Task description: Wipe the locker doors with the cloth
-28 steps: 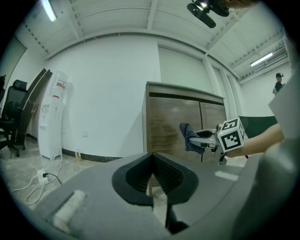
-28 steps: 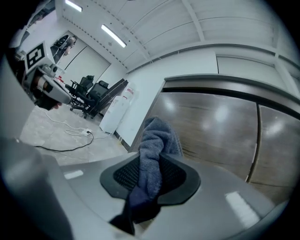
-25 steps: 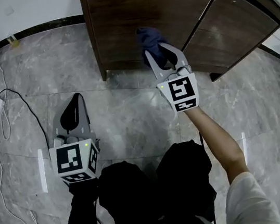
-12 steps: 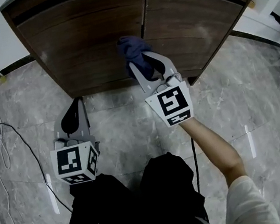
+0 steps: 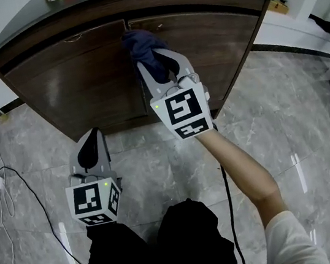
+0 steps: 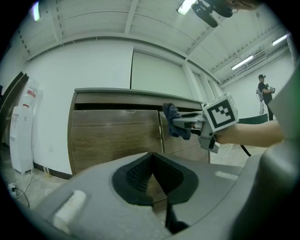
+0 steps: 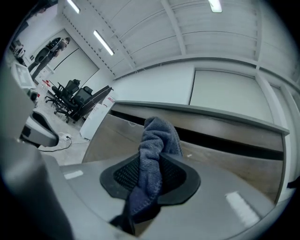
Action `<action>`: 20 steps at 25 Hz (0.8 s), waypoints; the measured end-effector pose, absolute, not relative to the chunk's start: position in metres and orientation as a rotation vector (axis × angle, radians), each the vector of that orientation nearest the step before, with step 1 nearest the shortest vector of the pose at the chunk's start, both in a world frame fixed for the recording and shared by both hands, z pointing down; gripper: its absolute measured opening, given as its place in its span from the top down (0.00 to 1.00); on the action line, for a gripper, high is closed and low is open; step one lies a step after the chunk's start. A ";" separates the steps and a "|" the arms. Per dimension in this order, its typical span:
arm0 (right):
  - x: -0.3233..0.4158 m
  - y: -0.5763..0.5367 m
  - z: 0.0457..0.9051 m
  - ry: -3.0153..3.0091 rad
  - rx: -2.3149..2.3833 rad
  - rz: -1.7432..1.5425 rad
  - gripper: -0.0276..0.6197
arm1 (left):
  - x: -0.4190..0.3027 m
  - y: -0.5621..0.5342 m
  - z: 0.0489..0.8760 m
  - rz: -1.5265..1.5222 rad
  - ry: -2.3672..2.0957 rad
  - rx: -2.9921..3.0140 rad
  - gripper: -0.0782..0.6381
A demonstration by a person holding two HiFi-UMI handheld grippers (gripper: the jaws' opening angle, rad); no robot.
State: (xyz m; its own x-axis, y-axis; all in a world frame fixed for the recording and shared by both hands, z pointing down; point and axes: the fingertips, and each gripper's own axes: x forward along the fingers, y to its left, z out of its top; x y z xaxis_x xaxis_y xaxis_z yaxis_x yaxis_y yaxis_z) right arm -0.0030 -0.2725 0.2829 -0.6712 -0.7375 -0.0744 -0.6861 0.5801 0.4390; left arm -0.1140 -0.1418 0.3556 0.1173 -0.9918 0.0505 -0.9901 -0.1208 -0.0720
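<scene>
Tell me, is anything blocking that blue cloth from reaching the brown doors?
Nothing visible. The right claw grips the cloth right up at the doors, near the seam between them. The left claw hangs lower, well aside.

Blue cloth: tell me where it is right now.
Head view, upper centre: the blue cloth is clamped in the right gripper, at the top of the wooden locker beside the seam between its two doors.

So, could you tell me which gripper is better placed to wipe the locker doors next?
Right. The right gripper is clamped on the cloth, held at the seam between the locker doors; the left gripper is shut, empty and back from them.
</scene>
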 end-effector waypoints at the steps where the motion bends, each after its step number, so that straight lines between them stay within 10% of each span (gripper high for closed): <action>1: -0.005 -0.280 0.278 -2.684 1.209 -0.683 0.79 | -0.110 -0.143 0.356 -0.142 2.070 -2.332 0.89; 20: 0.050 -0.339 0.259 -2.601 1.273 -0.761 0.80 | -0.100 -0.136 0.358 -0.255 2.134 -2.250 0.89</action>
State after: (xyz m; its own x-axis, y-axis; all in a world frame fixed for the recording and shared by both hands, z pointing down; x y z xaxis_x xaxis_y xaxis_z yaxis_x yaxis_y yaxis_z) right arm 0.0505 -0.3393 0.2594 -0.6297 -0.7720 -0.0873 -0.6974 0.5121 0.5014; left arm -0.1004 -0.1363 0.3576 0.0460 -0.9941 0.0977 -0.9892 -0.0590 -0.1343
